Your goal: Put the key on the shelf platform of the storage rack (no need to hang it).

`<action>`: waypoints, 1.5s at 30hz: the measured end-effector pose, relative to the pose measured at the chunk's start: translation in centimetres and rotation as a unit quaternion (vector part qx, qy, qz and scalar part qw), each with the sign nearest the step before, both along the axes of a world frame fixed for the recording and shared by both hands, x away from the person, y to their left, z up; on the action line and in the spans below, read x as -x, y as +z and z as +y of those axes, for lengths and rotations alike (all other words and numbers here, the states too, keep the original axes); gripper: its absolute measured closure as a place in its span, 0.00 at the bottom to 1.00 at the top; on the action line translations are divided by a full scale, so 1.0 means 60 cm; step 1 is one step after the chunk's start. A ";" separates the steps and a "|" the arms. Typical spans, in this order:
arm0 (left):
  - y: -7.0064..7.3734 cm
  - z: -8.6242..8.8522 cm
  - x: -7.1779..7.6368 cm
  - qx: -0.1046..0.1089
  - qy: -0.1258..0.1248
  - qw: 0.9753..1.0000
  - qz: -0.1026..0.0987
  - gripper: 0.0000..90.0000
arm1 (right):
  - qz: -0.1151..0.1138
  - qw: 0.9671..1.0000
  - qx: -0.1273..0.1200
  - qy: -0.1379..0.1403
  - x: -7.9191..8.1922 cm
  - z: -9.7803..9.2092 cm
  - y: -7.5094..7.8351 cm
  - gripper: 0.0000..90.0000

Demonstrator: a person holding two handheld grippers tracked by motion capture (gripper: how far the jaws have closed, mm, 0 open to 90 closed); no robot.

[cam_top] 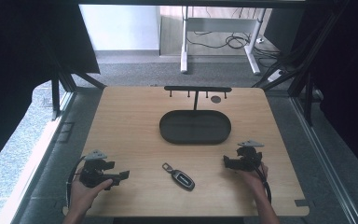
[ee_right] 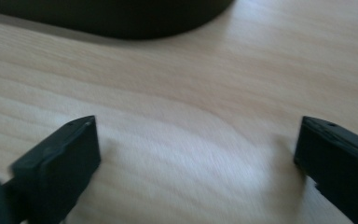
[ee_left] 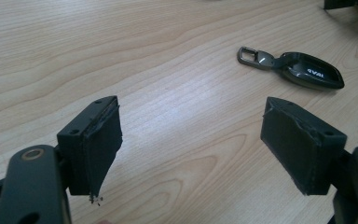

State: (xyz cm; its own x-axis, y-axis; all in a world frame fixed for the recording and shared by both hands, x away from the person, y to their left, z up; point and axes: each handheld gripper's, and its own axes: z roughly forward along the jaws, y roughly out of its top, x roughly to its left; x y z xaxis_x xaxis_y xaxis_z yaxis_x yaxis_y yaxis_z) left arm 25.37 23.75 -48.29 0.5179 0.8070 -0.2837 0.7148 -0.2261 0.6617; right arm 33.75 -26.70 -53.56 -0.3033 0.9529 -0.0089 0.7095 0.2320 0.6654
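A black car key fob [cam_top: 182, 179] with a metal loop [cam_top: 168, 167] lies flat near the table's front edge, between my two hands. The left gripper view has the key fob [ee_left: 311, 70] ahead and to the right of the jaws. My left gripper [cam_top: 123, 176] rests at the front left, open and empty, pointing toward the fob. At the front right my right gripper [cam_top: 227, 162] is open too, with bare wood between its jaws. A black oval tray [cam_top: 195, 127] sits mid-table, its dark wall [ee_right: 121, 18] just beyond the right jaws.
Behind the tray stands a black T-shaped rack [cam_top: 197, 89] with small hooks. A round dark disc [cam_top: 216, 99] lies near the rack's right end. The wooden table [cam_top: 130, 135] has bare room left and right of the tray.
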 end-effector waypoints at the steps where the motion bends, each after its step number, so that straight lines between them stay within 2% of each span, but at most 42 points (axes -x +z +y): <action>1: 0.000 0.001 0.000 0.001 0.002 1.000 0.000 0.23 | 0.000 1.000 0.000 0.000 0.000 0.000 0.000 0.16; 4: 0.002 -0.001 0.003 0.000 0.001 1.000 -0.002 0.23 | -0.003 1.000 -0.023 0.017 0.018 -0.014 0.017 0.19; 6: 0.003 -0.002 0.003 0.001 0.000 1.000 -0.003 0.23 | -0.009 0.999 -0.022 0.023 0.025 -0.015 0.023 0.20; 7: 0.004 -0.003 0.004 0.000 -0.001 1.000 -0.004 0.23 | -0.024 0.999 -0.017 0.037 0.037 -0.017 0.037 0.22; 9: 0.005 -0.004 0.004 0.001 -0.004 1.000 -0.005 0.23 | -0.029 0.998 -0.019 0.049 0.044 -0.017 0.047 0.24; 11: 0.003 -0.004 0.003 0.000 -0.003 1.000 -0.003 0.23 | -0.033 0.998 -0.019 0.053 0.046 -0.017 0.052 0.25; 14: 0.000 -0.003 0.002 0.000 -0.001 1.000 -0.001 0.23 | -0.033 0.997 -0.012 0.072 0.049 -0.011 0.063 0.28; 17: 0.000 -0.002 0.001 0.000 0.001 1.000 0.000 0.23 | -0.033 0.995 -0.014 0.091 0.051 0.003 0.072 0.30; 25: 0.002 -0.004 0.003 0.001 -0.001 1.000 -0.001 0.23 | -0.038 0.993 -0.016 0.110 0.060 0.020 0.087 0.34; 31: 0.002 -0.002 0.003 0.000 0.002 1.000 -0.001 0.23 | -0.048 0.989 -0.017 0.141 0.070 0.036 0.110 0.39; 35: 0.003 0.000 0.003 0.000 0.004 1.000 -0.001 0.23 | -0.049 0.987 -0.020 0.151 0.070 0.045 0.117 0.40; 41: 0.004 -0.001 0.004 -0.001 0.001 1.000 -0.004 0.23 | -0.028 0.983 -0.016 0.182 0.065 0.071 0.125 0.43; 43: 0.004 -0.001 0.004 -0.001 0.002 1.000 -0.004 0.23 | -0.020 0.980 -0.012 0.198 0.063 0.084 0.130 0.45; 45: 0.004 -0.001 0.003 -0.001 0.000 1.000 -0.004 0.23 | -0.019 0.979 -0.010 0.201 0.062 0.088 0.132 0.45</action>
State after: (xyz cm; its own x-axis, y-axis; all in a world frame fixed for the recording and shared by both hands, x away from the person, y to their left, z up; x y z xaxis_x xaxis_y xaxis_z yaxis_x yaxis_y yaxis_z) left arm 25.17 23.68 -48.05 0.5193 0.8082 -0.2779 0.7102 -0.2272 0.6663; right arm 30.01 -21.42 -45.65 -0.6530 0.7573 -0.0103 0.5391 0.4744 0.6960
